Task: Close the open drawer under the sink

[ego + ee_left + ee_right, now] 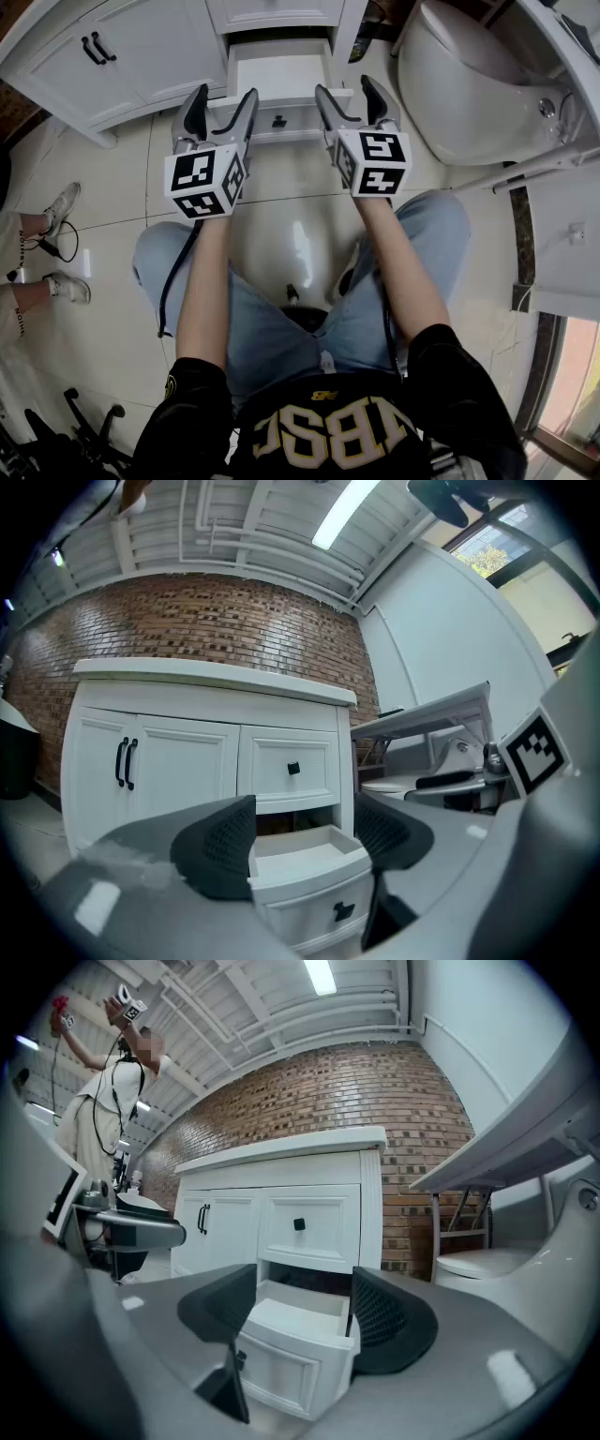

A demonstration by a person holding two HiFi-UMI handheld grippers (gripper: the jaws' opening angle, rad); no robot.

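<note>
The lower drawer (279, 82) of the white vanity stands pulled out, empty, with a small black knob (279, 121) on its front. Both grippers point level at it from close in front. My left gripper (225, 98) is open and faces the drawer's left front corner. My right gripper (345, 89) is open before the right corner. The left gripper view shows the drawer (309, 878) framed between the open left gripper's (305, 841) pads. In the right gripper view the drawer (295, 1344) sits between the right gripper's (302, 1321) pads. Nothing is held.
An upper drawer (292, 768) above it is closed. Double cabinet doors with black handles (97, 49) are to the left. A white toilet (469, 84) stands at the right. Another person's feet (58, 211) stand on the tile floor at the left. I am seated, knees below the grippers.
</note>
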